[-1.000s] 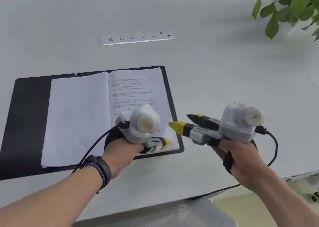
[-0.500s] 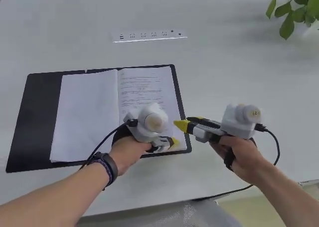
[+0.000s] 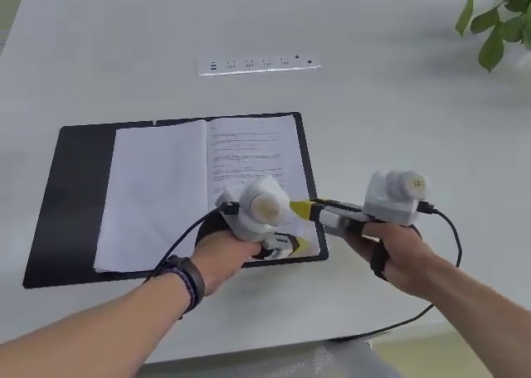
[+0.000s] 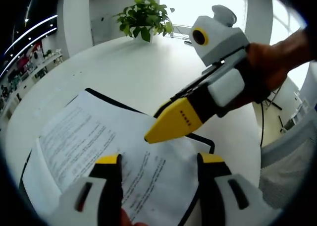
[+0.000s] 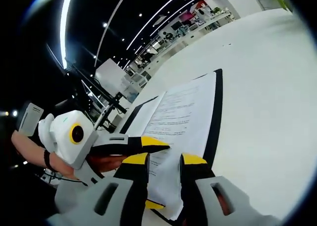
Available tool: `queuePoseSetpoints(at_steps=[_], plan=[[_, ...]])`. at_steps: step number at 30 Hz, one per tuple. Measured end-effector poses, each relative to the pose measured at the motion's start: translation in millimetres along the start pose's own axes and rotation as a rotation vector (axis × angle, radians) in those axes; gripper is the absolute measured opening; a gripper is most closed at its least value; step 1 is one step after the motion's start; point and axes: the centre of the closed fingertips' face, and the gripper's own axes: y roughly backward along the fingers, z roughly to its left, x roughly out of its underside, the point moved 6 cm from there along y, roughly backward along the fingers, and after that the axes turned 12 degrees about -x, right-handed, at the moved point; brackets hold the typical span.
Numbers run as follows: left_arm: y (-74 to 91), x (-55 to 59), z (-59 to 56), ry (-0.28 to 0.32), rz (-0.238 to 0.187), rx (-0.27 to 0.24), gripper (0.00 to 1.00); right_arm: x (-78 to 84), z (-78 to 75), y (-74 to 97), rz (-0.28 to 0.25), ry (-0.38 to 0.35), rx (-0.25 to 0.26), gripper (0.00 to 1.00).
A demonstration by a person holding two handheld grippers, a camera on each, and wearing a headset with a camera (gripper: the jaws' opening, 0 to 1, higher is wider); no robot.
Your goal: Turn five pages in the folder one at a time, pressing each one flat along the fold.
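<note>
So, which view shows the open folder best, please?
The head view: the folder lies open, almost whole, from above. The left gripper view catches its printed page close up; the right gripper view, its right side foreshortened.

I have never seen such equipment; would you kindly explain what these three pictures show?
No robot: a person holds two handheld two-jaw grippers. The head view comes from a headset camera; the round views come from cameras on the grippers. On the table lie an open black folder showing a printed page, and a power strip, with a plant beyond. The left gripper is open over the page's near corner; the right gripper, narrowly parted, points at that corner. Nothing seems held.
</note>
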Motion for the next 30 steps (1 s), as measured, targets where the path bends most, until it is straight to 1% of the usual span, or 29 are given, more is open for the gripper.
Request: queuePoseSetpoints(at_steps=[2,5,7,10,12,13,16,17,21,24,27,30], plan=[[1.3,0.5,-0.4,-0.006,0.002,-0.004,0.62,0.9,-0.2,1.2,0.0,-0.012,-0.004,0.21],[2.6,0.9,-2.3,0.006,0.003,0.006,0.66,2.8,0.1,4.2,-0.006,-0.023,-0.006,0.15],[5.3,0.7,-4.1,0.001,0.002,0.01,0.67,4.7,0.6,6.0,-0.014,-0.041,-0.015,0.12],[10.2,-0.3,-4.2,0.012,-0.005,0.014,0.68,6.8,3.2,8.1,-0.021,-0.052,-0.023,0.07],[15.4,-1.8,-3.0,0.027,-0.018,0.006,0.69,8.2,4.2,8.6,-0.019,-0.059,-0.027,0.04],[18.2,-1.8,-2.6,0.038,-0.025,0.006,0.69,8.7,4.8,8.9,-0.02,-0.063,-0.03,0.04],[23.3,0.5,-0.9,0.04,-0.029,-0.001,0.69,9.6,5.6,9.1,-0.021,-0.083,-0.032,0.02],[25.6,1.2,0.3,0.05,-0.032,-0.004,0.69,9.3,5.9,9.1,-0.023,-0.09,-0.031,0.02],[31.5,3.2,3.9,0.067,-0.04,-0.014,0.7,7.9,9.4,7.8,-0.029,-0.09,-0.038,0.0],[35.7,4.7,6.4,0.075,-0.042,-0.022,0.7,7.0,9.7,6.8,-0.025,-0.085,-0.029,0.0],[39.0,5.2,8.9,0.081,-0.048,-0.028,0.7,5.5,10.8,6.8,-0.044,-0.107,-0.024,0.0],[45.2,4.9,12.8,0.091,-0.059,-0.036,0.7,5.7,13.7,6.5,-0.05,-0.109,-0.025,0.0]])
